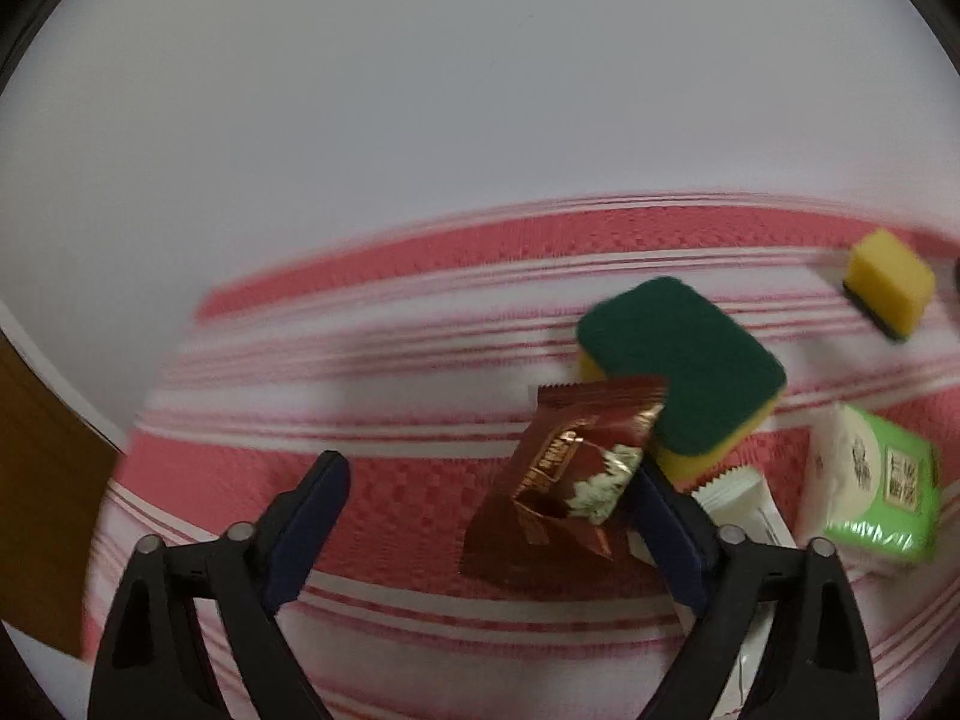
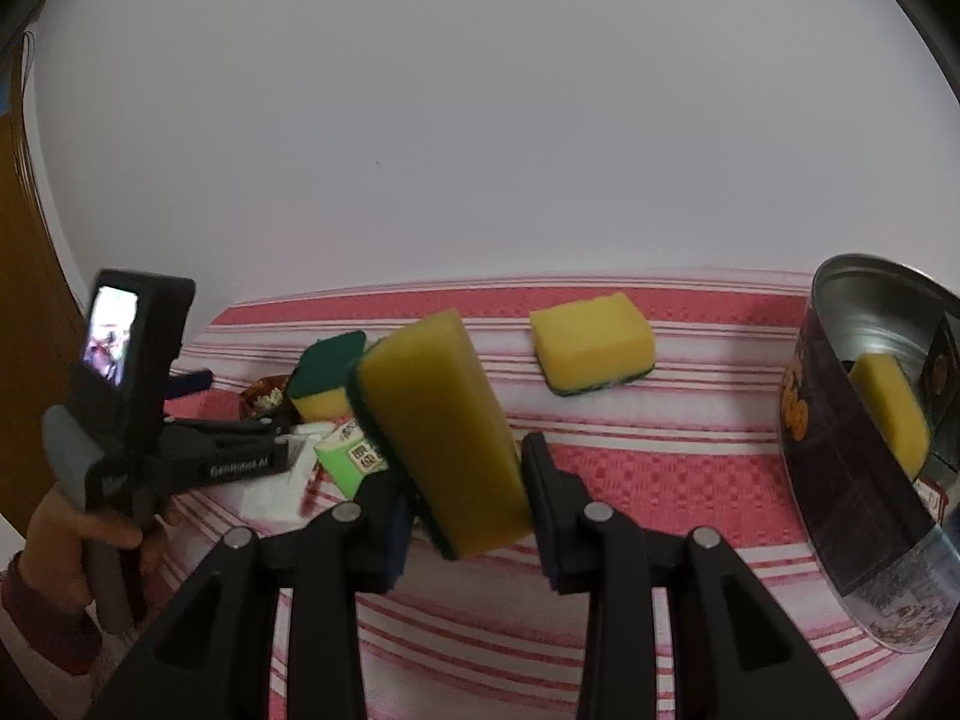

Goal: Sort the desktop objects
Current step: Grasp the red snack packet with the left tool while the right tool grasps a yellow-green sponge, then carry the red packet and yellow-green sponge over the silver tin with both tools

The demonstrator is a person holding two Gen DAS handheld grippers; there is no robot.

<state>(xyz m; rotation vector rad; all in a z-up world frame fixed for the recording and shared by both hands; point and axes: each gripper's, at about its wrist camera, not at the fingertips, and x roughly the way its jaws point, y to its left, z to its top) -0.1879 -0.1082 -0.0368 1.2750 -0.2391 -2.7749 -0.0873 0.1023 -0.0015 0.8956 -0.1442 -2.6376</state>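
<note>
In the left wrist view a dark red snack packet (image 1: 570,480) lies on the red and white striped cloth (image 1: 390,324). My left gripper (image 1: 489,474) is open around it; the packet sits against the right finger and well clear of the left one. Just behind the packet rests a sponge (image 1: 678,366), green side up. In the right wrist view my right gripper (image 2: 465,480) is shut on a yellow sponge (image 2: 444,420) with a green underside, held tilted above the cloth. A metal tin (image 2: 870,450) at the right holds another yellow sponge (image 2: 891,414).
A further yellow sponge (image 2: 591,348) lies on the cloth toward the back. A green tissue pack (image 1: 870,480) and a white sachet (image 1: 744,504) sit right of the left gripper. A person's hand (image 2: 78,534) grips the left tool. A brown panel (image 1: 36,450) stands at the left.
</note>
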